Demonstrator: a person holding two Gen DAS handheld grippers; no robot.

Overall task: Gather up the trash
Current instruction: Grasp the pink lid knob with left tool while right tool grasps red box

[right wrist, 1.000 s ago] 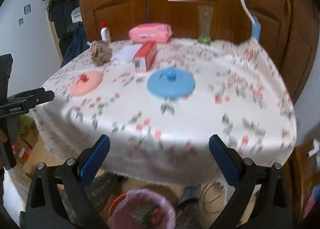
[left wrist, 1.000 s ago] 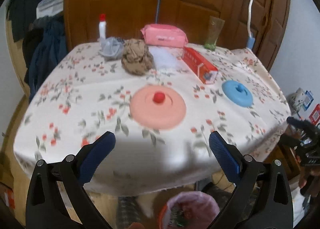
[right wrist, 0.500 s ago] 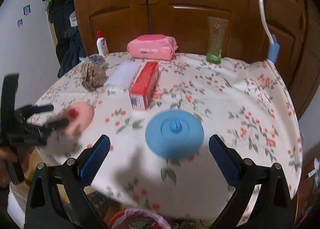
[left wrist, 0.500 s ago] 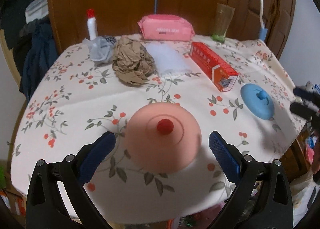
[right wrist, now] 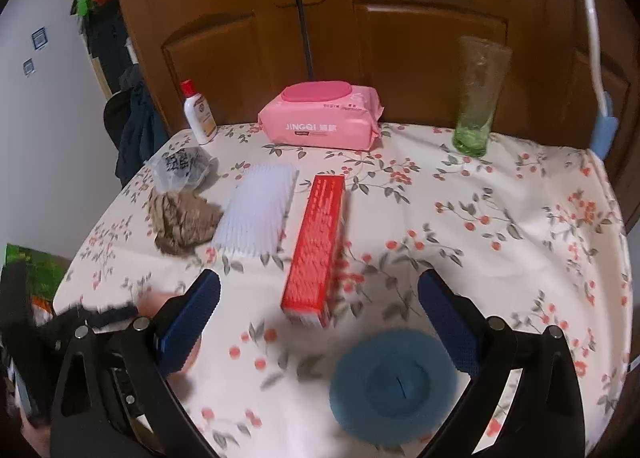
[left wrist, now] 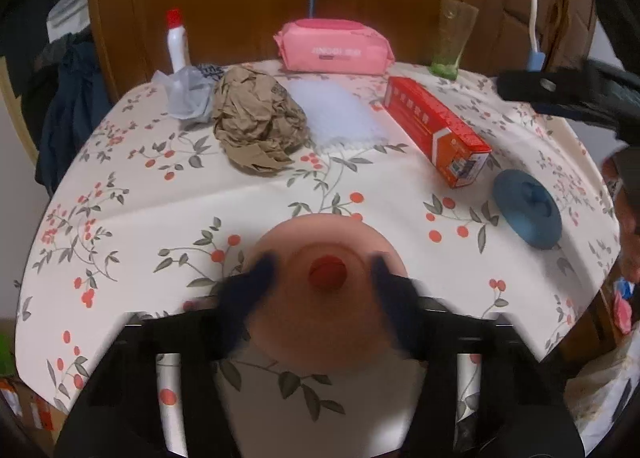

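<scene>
The left gripper (left wrist: 323,272) is closing, its blurred fingers (left wrist: 260,278) on either side of the red knob (left wrist: 328,273) of the pink lid (left wrist: 324,298); they do not yet press it. The right gripper (right wrist: 319,322) is spread wide and grasping nothing, with the blue lid (right wrist: 394,384) low between its fingers and the red box (right wrist: 316,242) just ahead. The trash, a brown paper wad (left wrist: 258,128) and a grey bag (left wrist: 188,92), sits far beyond the left fingers on the desk (left wrist: 120,218).

Risks, as I judge: the small round knob could slip from the fingers as they close, or the lid could skid on the cloth. The right fingers may nudge the box.
</scene>
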